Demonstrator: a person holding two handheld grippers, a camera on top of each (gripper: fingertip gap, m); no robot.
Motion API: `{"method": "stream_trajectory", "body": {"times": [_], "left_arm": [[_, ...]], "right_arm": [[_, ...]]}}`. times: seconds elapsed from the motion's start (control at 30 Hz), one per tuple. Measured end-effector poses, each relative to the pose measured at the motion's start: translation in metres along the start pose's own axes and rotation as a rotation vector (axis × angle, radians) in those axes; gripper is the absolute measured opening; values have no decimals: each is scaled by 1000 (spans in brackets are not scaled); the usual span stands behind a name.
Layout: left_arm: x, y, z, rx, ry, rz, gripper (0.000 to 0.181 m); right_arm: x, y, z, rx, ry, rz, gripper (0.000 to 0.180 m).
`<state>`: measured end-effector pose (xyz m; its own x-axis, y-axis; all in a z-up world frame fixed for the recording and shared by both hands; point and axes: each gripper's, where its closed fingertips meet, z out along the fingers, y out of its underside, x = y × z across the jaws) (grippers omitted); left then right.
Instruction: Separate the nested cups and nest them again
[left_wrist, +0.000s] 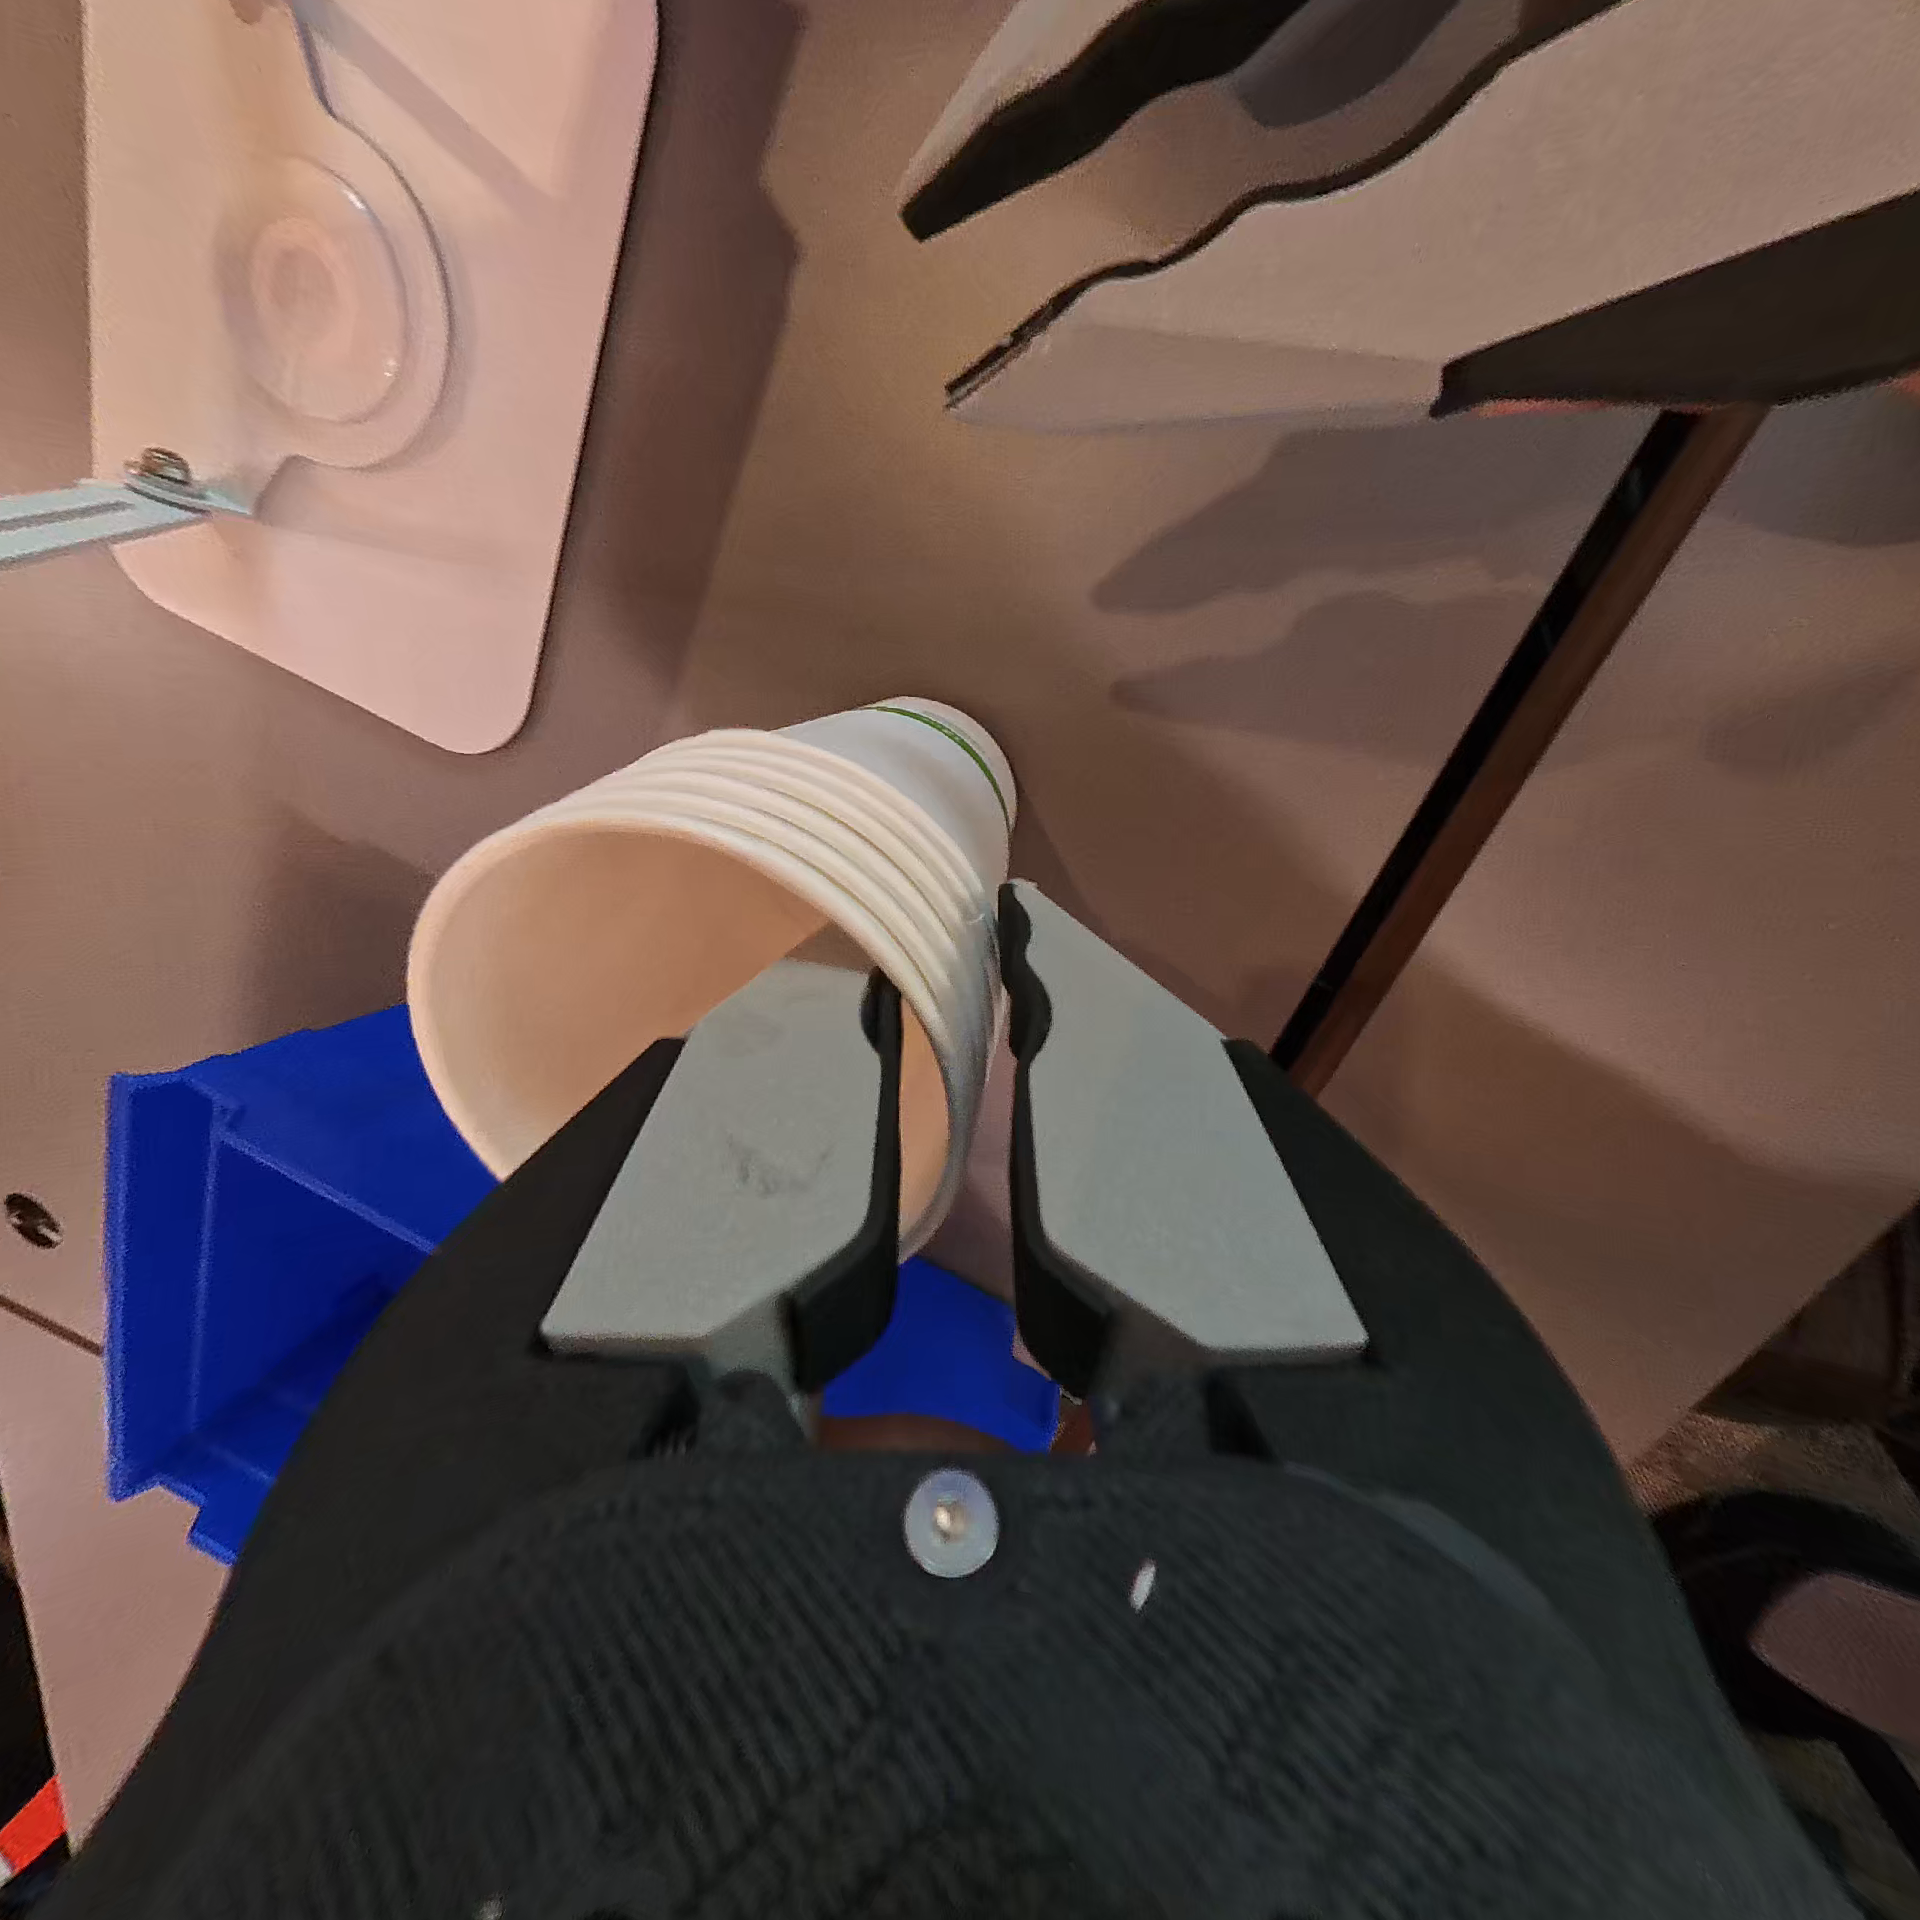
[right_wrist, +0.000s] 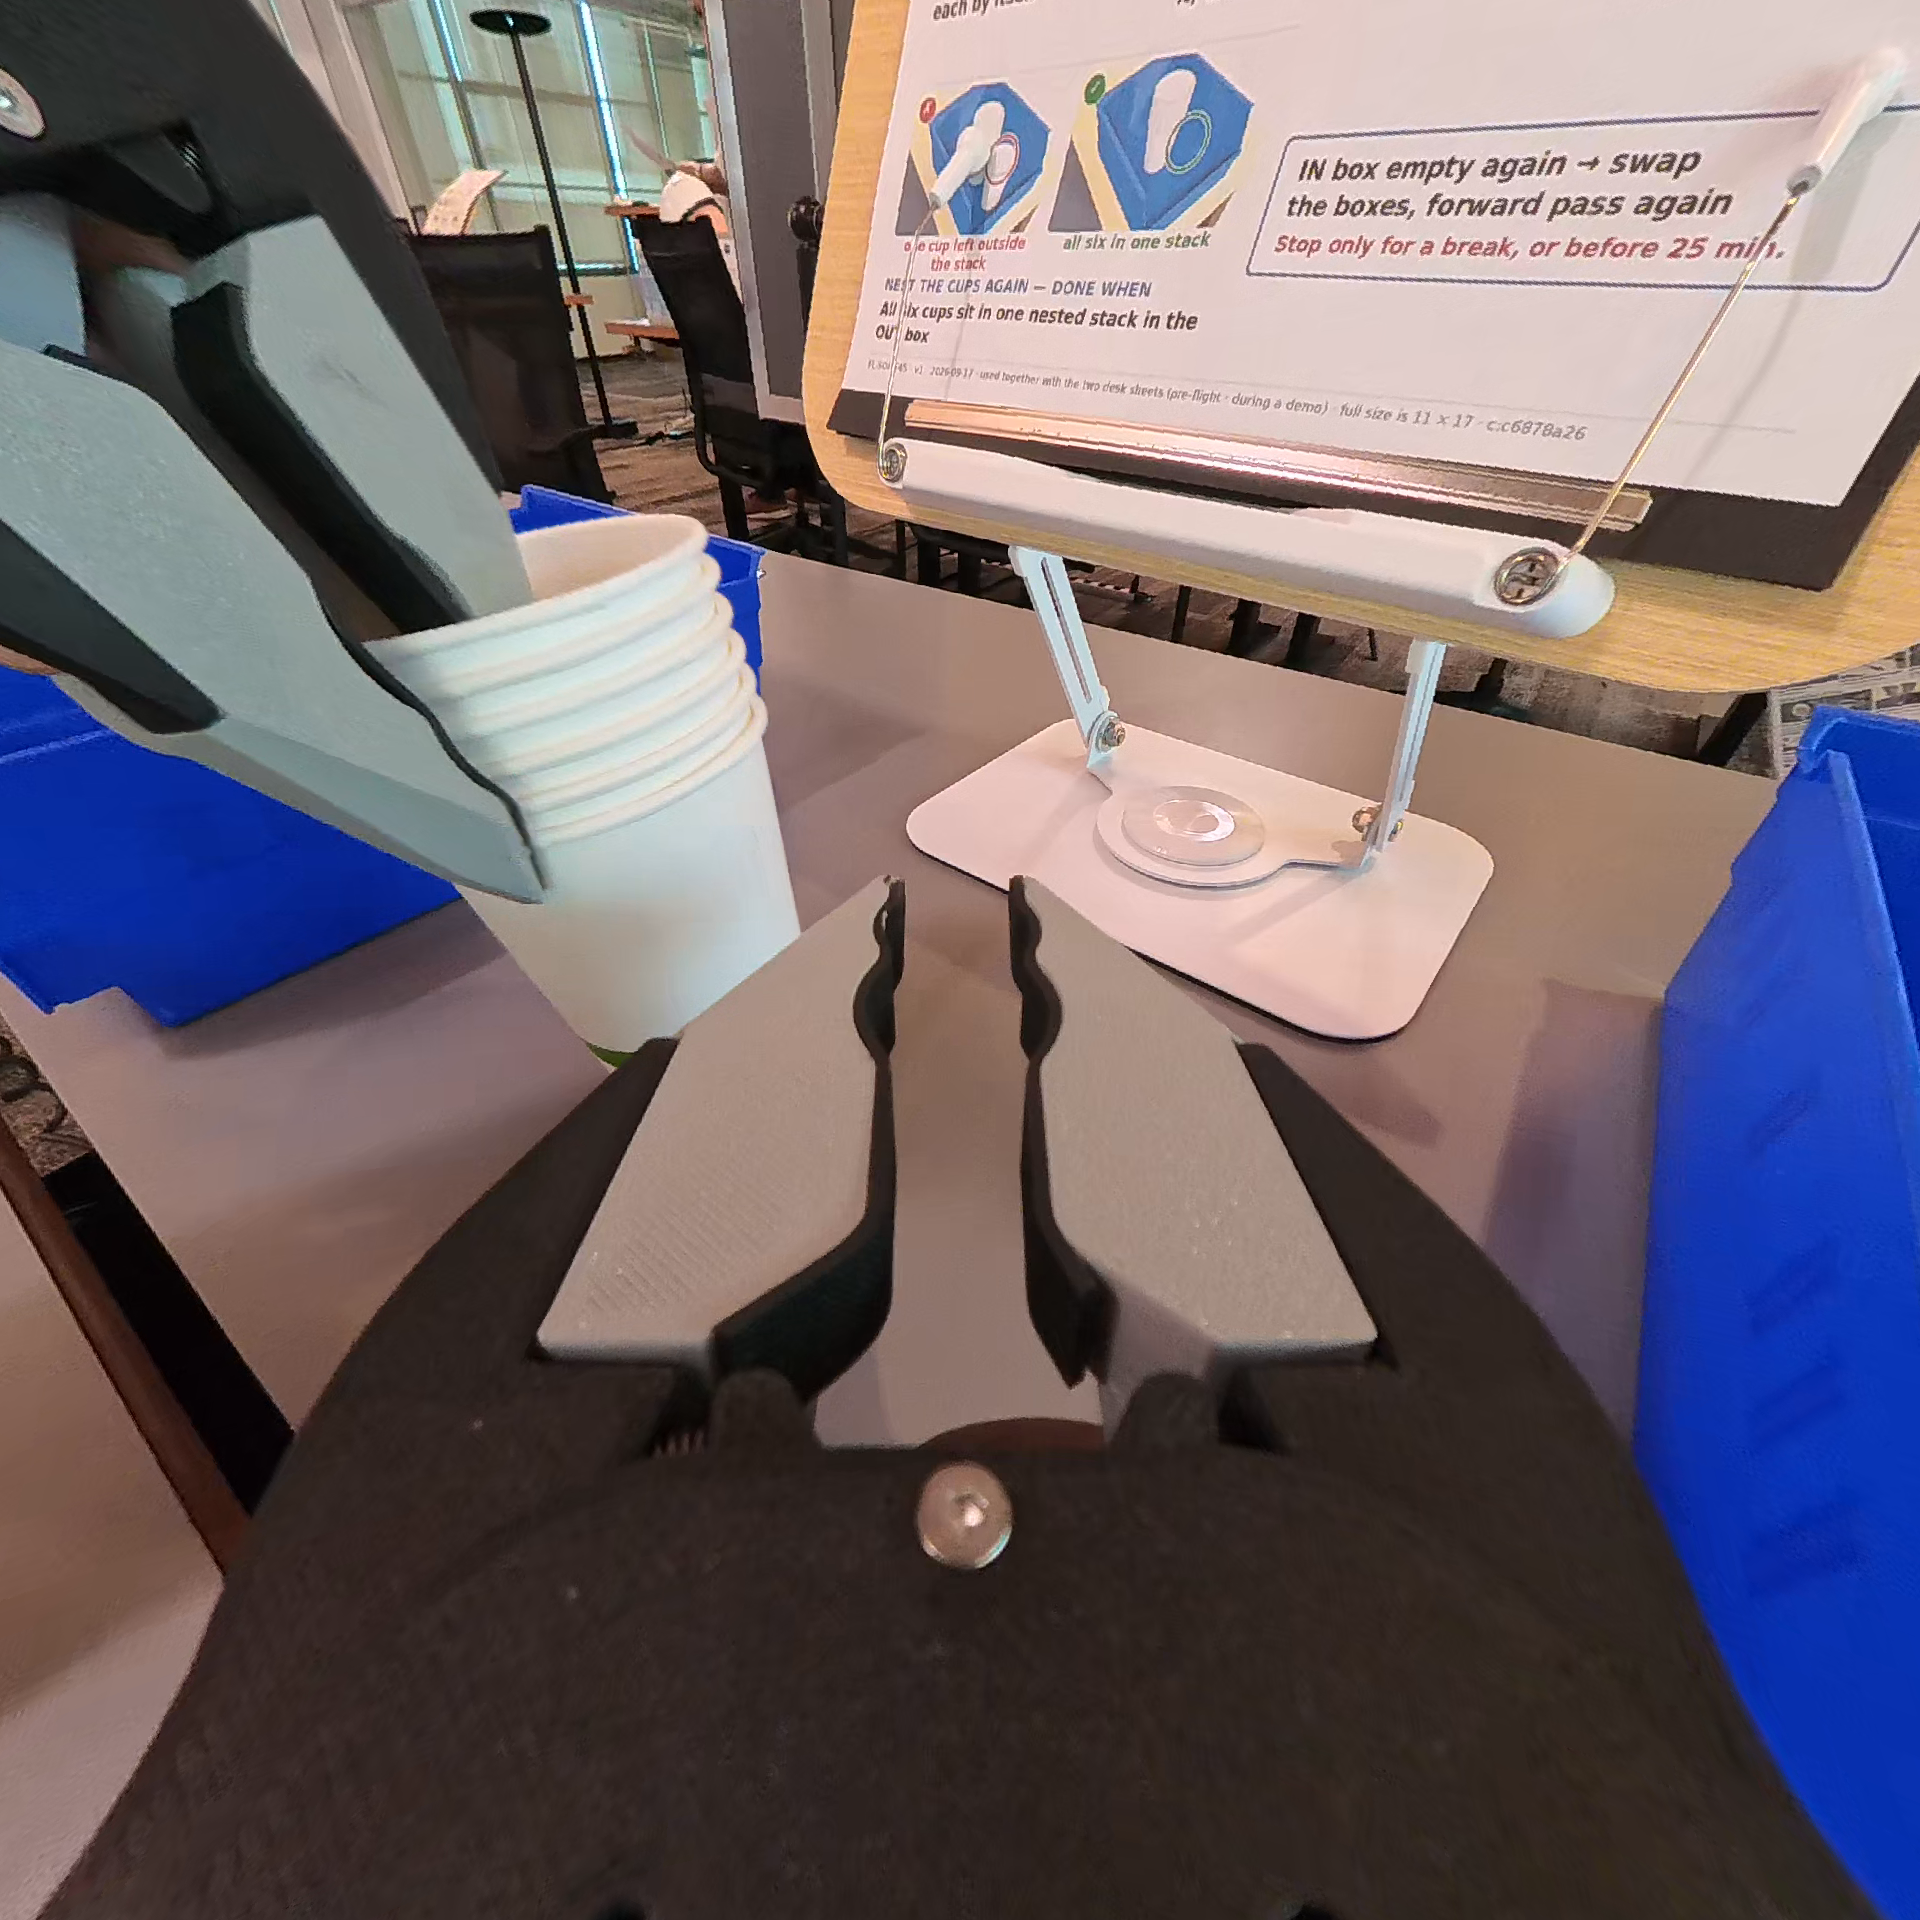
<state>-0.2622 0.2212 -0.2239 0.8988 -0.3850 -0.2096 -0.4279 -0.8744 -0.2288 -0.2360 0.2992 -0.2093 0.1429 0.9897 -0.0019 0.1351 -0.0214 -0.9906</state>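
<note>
Here the left tool (left_wrist: 940, 940) grips the rim of the stack of cups (left_wrist: 727, 883) – one finger inside, one outside; the right tool (right_wrist: 951, 894), slightly open and empty, sits just beside the stack above the bench (right_wrist: 1558, 935).

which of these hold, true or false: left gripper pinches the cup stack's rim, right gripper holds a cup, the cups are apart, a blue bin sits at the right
1. The left gripper pinches the rim of the cup stack. True.
2. The right gripper holds a cup. False: nothing is between its fingers.
3. The cups are apart. False: they are nested in one stack.
4. A blue bin sits at the right of the right wrist view. True.
</note>
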Motion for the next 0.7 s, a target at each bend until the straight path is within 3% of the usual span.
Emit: {"method": "stream_trajectory", "body": {"times": [0.47, 0.7], "left_arm": [[-8, -15, -47, 255, -67, -95, 23], [-2, -24, -106, 672, -238, -210, 29]], "right_arm": [[0, 1, 0, -2, 3, -5, 17], [-1, 4, 2, -9, 6, -14, 17]]}}
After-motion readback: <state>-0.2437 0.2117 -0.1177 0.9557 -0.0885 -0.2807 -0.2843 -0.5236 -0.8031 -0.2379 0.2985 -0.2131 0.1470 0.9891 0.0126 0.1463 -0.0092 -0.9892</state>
